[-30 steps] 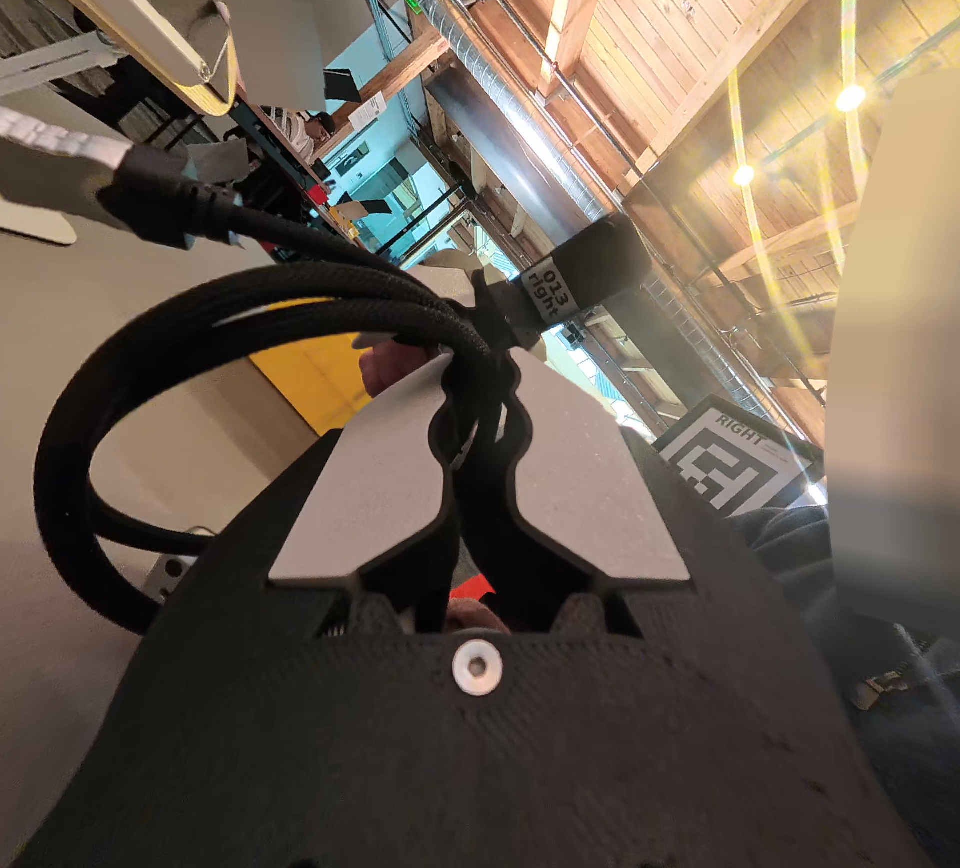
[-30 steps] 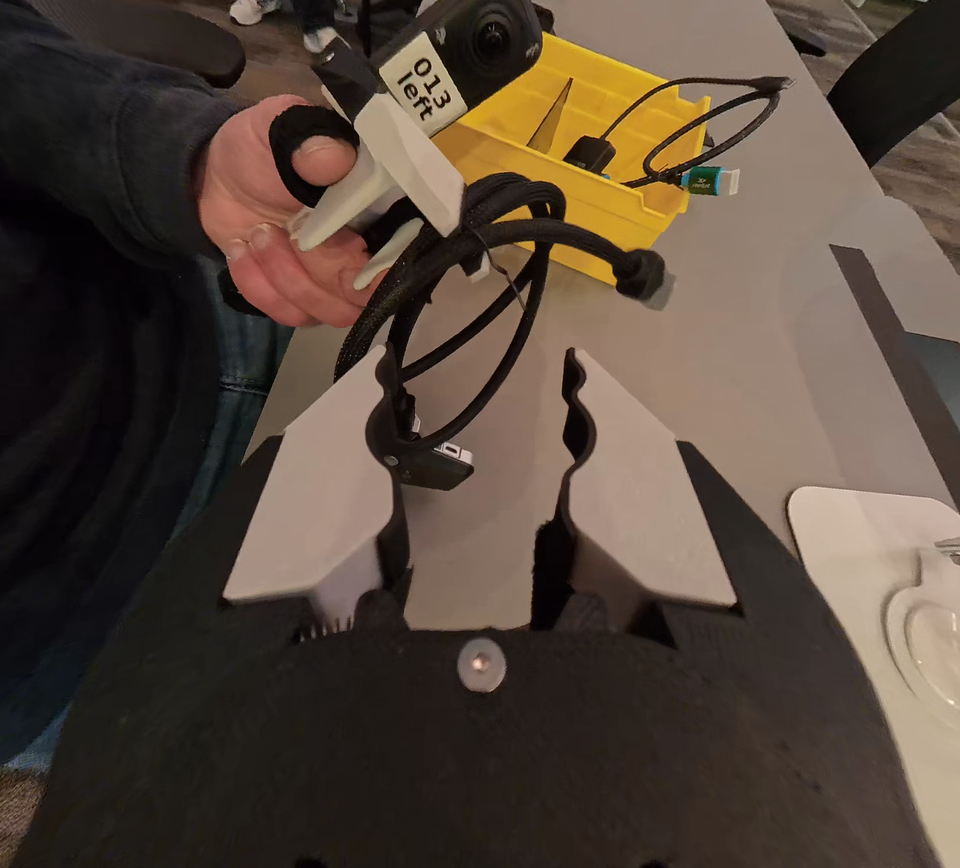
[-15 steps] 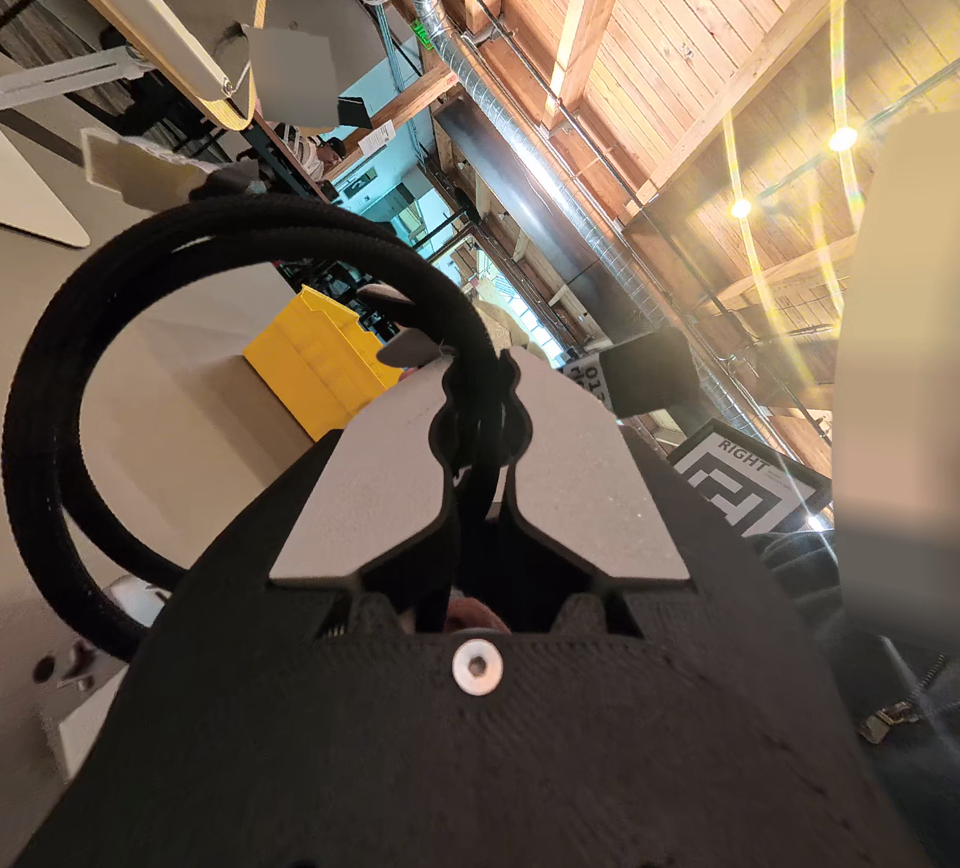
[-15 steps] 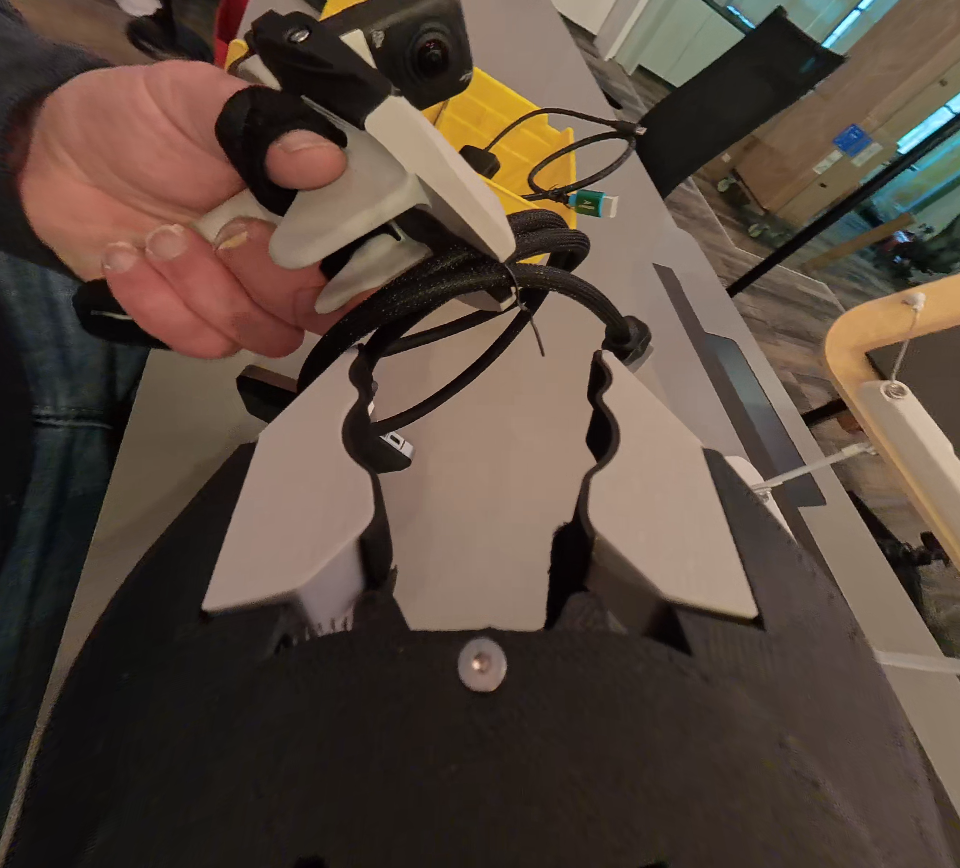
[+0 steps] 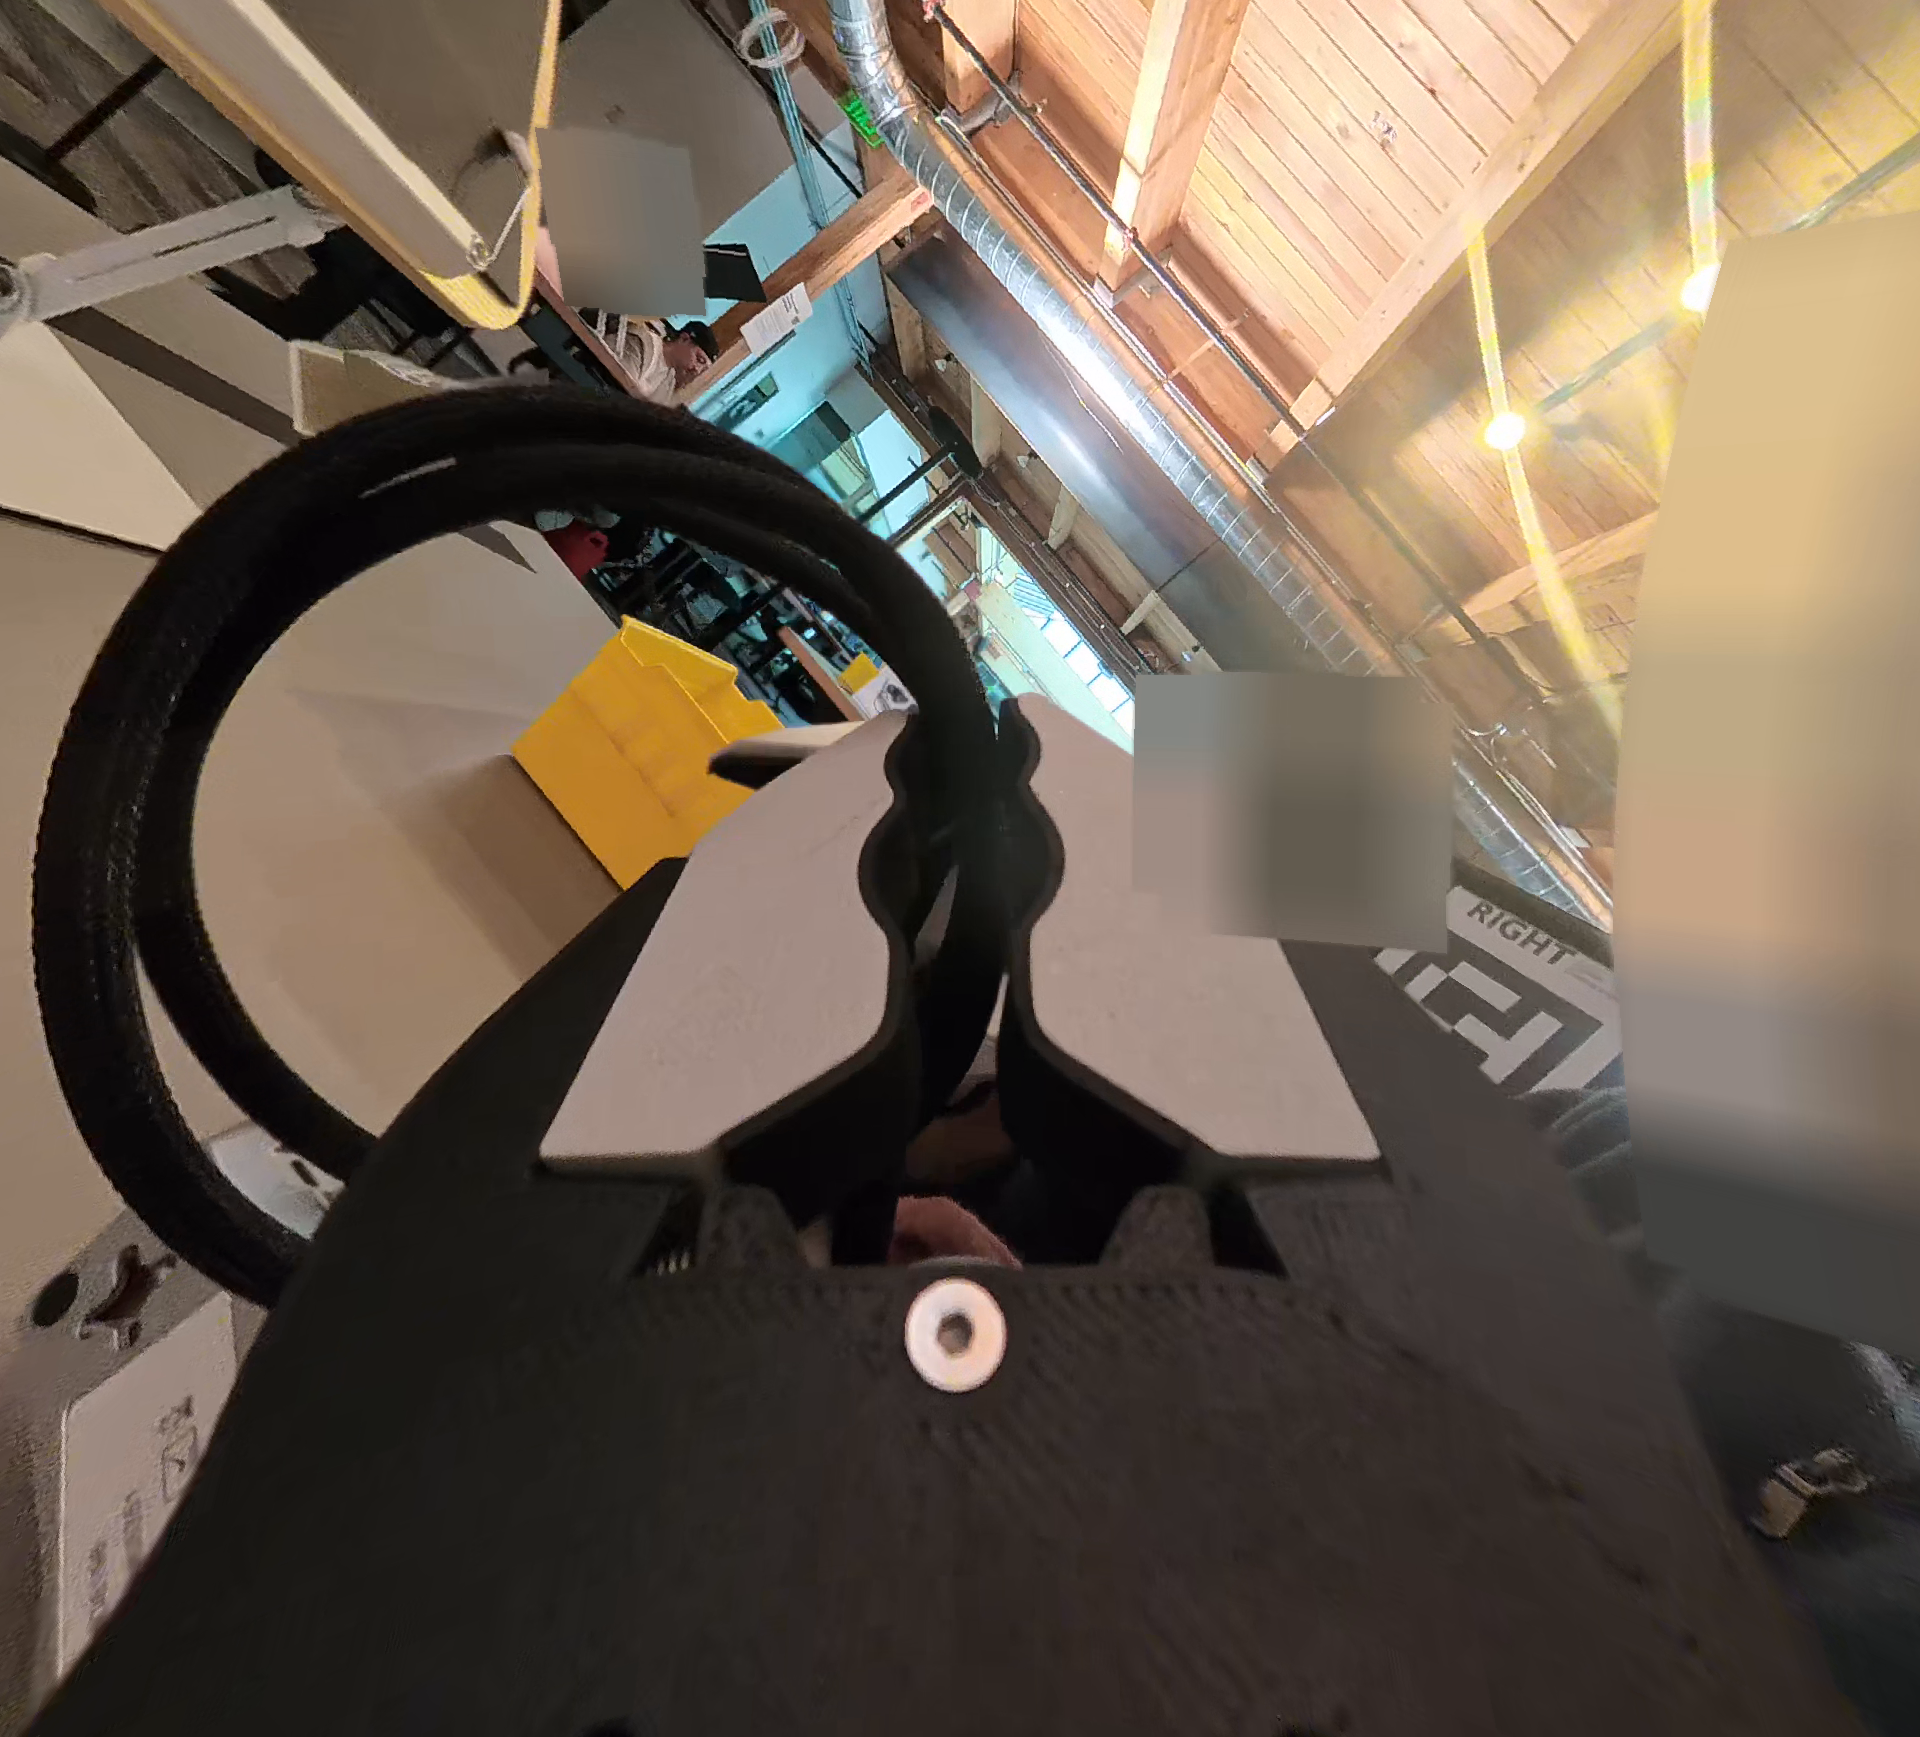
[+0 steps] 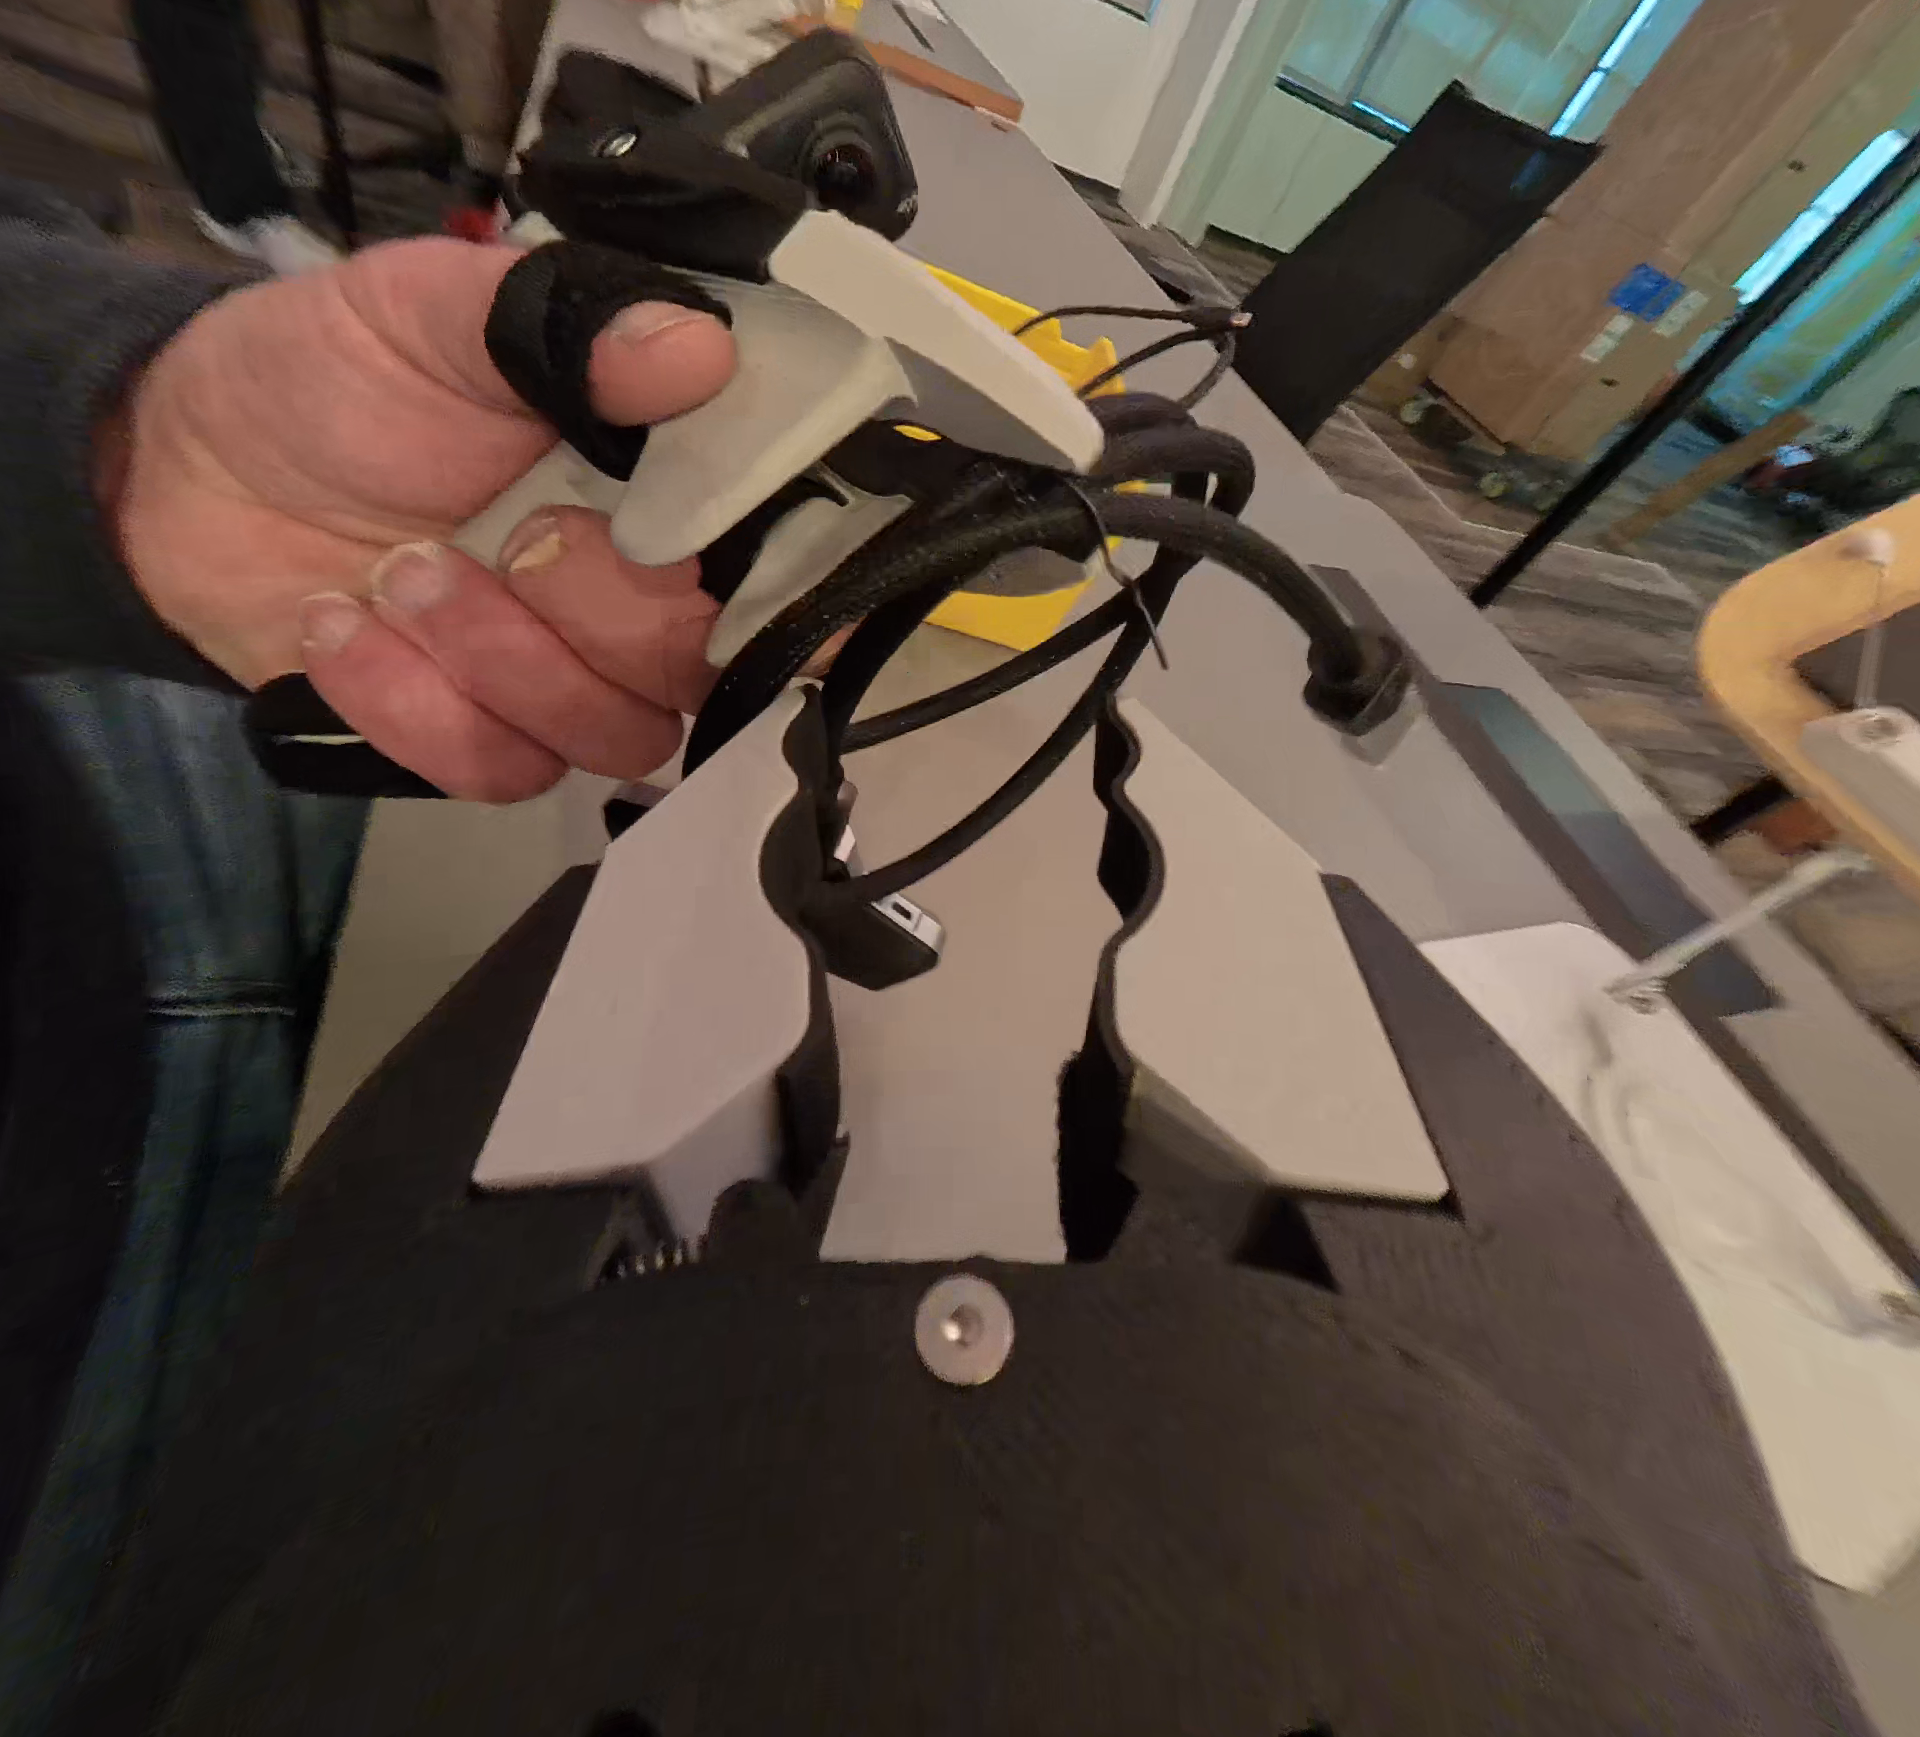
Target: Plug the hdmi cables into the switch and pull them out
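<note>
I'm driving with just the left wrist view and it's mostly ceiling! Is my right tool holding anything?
Observer: No. The right tool is open and empty.
Operator: Where are the plugs on my cable?
Observer: One plug sticks out from the cable coil, above the grey table.
Operator: And the other one?
Observer: The second plug hangs between the right tool's fingers, close to one of them, not gripped.
</note>
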`<state>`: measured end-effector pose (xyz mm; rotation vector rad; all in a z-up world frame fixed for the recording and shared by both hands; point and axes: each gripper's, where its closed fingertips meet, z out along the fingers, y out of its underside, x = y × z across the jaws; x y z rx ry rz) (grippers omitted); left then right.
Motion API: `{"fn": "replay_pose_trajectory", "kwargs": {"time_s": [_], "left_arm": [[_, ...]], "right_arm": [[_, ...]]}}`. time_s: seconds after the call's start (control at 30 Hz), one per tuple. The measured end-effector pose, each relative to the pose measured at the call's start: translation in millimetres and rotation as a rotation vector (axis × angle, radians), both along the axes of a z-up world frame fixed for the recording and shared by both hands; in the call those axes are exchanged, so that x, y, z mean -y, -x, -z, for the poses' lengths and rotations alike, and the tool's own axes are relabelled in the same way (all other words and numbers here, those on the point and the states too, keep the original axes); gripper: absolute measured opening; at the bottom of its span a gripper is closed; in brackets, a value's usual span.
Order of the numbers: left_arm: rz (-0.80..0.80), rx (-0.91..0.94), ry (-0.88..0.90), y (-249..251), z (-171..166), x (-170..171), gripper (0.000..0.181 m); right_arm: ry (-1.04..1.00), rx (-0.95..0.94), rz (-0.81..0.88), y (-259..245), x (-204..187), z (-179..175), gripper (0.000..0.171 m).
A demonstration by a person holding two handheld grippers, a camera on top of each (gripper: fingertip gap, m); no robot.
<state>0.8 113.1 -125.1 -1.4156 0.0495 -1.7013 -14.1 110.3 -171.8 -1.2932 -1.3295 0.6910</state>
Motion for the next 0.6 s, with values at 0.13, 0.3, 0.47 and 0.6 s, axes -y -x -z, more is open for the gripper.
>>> {"fn": "replay_pose_trajectory", "kwargs": {"time_s": [0.13, 0.3, 0.47, 0.6], "left_arm": [[0.025, 0.007, -0.009, 0.0, -4.4, 2.7, 0.011], [0.082, 0.042, -0.001, -3.9, -5.8, 7.6, 0.012], [0.108, 0.054, -0.019, -2.6, -10.3, 10.5, 0.011], [0.109, 0.007, -0.072, -2.9, -19.7, 13.6, 0.011]], "right_arm": [[0.118, -0.083, -0.039, -4.2, -3.4, -5.9, 0.058], [-0.051, -0.05, -0.009, -1.6, -0.1, -10.5, 0.066], [-0.122, -0.043, 0.04, -1.6, -0.4, -18.0, 0.076], [-0.145, -0.054, 0.008, -1.0, 8.8, -24.1, 0.053]]}}
